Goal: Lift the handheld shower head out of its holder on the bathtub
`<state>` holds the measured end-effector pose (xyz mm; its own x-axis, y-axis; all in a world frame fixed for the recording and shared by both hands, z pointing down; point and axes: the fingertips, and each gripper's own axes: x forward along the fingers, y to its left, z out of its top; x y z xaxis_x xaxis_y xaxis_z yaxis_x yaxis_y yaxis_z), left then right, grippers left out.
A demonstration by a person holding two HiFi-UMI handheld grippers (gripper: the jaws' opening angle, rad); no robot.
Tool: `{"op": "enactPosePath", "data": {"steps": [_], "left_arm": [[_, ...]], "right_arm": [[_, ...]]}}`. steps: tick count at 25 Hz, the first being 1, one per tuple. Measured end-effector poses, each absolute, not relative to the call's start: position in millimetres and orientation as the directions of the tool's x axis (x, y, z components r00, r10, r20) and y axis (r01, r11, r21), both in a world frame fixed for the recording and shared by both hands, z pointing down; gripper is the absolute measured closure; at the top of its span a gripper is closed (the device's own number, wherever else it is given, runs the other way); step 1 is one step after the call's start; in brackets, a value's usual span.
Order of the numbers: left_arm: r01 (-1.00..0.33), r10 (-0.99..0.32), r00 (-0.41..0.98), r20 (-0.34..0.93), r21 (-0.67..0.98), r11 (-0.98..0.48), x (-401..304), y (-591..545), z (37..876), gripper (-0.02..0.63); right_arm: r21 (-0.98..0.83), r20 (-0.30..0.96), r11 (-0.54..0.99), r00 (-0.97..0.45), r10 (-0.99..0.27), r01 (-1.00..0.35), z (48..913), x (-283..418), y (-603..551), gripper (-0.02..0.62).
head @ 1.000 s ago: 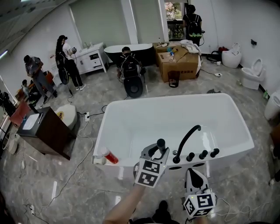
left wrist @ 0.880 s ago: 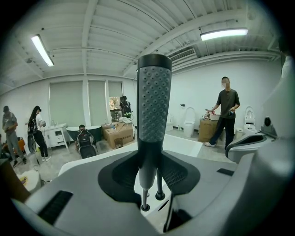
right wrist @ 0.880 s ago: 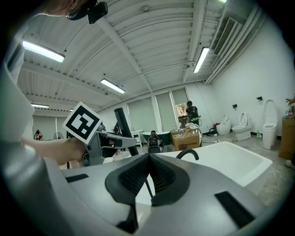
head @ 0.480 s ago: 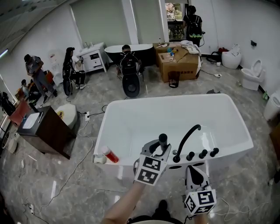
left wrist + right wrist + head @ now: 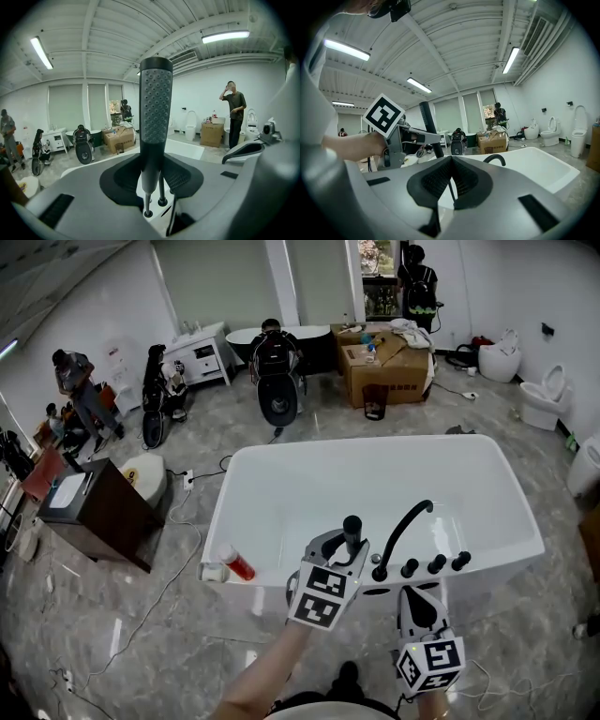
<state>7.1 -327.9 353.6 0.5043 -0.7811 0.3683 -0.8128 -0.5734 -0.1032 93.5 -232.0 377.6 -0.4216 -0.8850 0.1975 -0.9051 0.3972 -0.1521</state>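
The left gripper (image 5: 152, 177) has its jaws partly apart and pressed on the dimpled black handle of the shower head (image 5: 156, 108). The head stands upright just left of the black spout (image 5: 396, 534) on the bathtub (image 5: 375, 444) rim, its thin stem running down into the holder (image 5: 148, 213). The lift looks best done straight up along the handle, grip firm, so the stem slides out without binding. The right gripper (image 5: 450, 180), closed on nothing, waits below the spout, on the person's side.
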Motion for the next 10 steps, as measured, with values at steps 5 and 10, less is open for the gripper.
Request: {"op": "enactPosePath", "data": {"steps": [5,10], "left_arm": [[-0.814,-0.78,0.504,0.37,-0.1,-0.573,5.7,-329.0,345.7,0.454],[-0.815,-0.781,0.503,0.37,-0.097,-0.572,9.3,-336.1,345.1,0.454]], "right_arm": [[-0.146,0.198,0.408,-0.43,-0.881,-0.901,369.8,91.1,-235.1,0.591],[-0.135,0.199,0.415,-0.435,-0.878,-0.9,369.9,94.0,-243.6,0.589]]}}
